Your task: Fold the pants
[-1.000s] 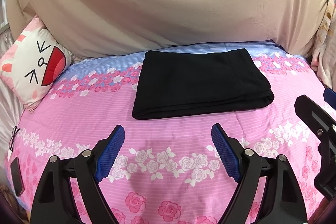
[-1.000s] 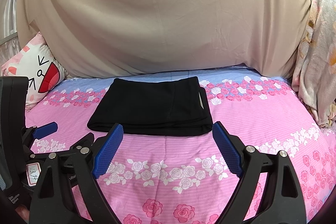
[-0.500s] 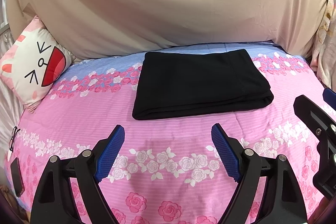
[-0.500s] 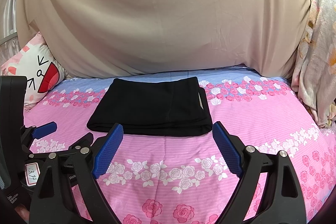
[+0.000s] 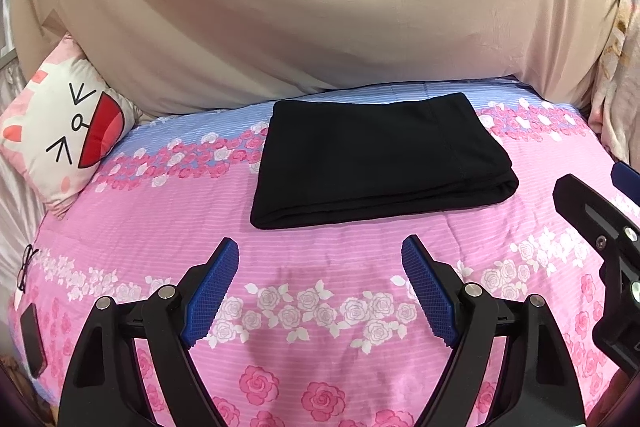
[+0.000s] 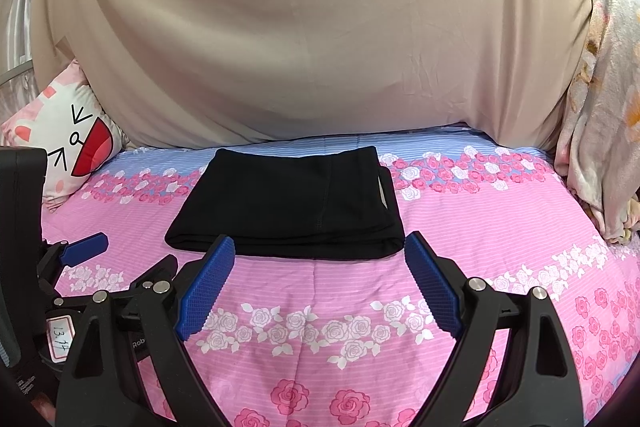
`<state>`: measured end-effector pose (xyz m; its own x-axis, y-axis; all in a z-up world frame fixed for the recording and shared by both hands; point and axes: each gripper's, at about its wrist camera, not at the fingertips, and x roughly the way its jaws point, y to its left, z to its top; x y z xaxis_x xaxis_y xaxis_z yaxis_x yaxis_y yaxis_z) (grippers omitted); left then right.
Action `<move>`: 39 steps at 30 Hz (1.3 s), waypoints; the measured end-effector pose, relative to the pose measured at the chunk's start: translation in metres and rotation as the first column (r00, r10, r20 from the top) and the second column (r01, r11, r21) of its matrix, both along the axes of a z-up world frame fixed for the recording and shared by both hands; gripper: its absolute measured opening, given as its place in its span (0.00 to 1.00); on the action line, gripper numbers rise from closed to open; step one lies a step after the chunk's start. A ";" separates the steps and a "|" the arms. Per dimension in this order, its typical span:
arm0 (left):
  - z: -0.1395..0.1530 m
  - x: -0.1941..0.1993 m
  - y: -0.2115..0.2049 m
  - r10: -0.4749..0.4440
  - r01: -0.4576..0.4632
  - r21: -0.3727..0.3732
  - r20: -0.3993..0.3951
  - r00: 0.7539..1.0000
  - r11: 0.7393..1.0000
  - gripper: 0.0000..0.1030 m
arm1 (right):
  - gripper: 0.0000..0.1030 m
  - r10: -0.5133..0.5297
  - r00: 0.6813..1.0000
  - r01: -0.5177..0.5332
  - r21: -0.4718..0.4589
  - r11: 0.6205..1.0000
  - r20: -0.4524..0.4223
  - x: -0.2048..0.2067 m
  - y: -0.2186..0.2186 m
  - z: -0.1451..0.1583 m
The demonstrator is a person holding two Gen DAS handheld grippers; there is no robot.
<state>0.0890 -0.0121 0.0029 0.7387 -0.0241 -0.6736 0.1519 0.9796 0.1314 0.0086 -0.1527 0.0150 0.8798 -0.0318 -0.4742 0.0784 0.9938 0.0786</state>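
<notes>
Black pants (image 5: 376, 159) lie folded into a flat rectangle on the pink floral bedspread (image 5: 320, 307), toward the far side of the bed. In the right wrist view the same pants (image 6: 288, 203) show a pale label at their right edge. My left gripper (image 5: 320, 259) hovers open over bare bedspread, short of the pants' near edge, with nothing between its blue pads. My right gripper (image 6: 318, 251) is open too, its fingertips framing the near edge of the pants without touching them. Each gripper shows at the side of the other's view.
A beige sheet (image 5: 320, 7) hangs as a backdrop behind the bed. A white and pink cartoon pillow (image 5: 64, 131) leans at the far left. A pale floral blanket (image 6: 600, 107) is heaped at the right. A dark phone (image 5: 32, 339) and glasses (image 5: 26, 267) lie at the bed's left edge.
</notes>
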 end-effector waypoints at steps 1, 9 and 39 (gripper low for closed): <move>0.000 0.001 0.000 0.005 -0.005 0.003 0.000 1.000 1.000 0.78 | 0.82 -0.001 1.000 0.001 -0.001 1.000 0.000 -0.001 -0.001 0.000; -0.002 0.007 0.006 0.017 -0.018 -0.027 -0.039 0.999 0.999 0.78 | 0.82 0.001 1.000 -0.001 -0.001 1.000 0.001 0.000 -0.001 0.000; -0.001 0.006 0.003 0.010 -0.010 -0.013 -0.027 1.000 1.000 0.78 | 0.82 0.005 1.000 -0.005 -0.006 1.000 0.001 0.001 -0.001 0.001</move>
<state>0.0947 -0.0092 0.0016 0.7204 -0.0260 -0.6931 0.1452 0.9828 0.1142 0.0095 -0.1534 0.0162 0.8805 -0.0306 -0.4731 0.0734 0.9947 0.0724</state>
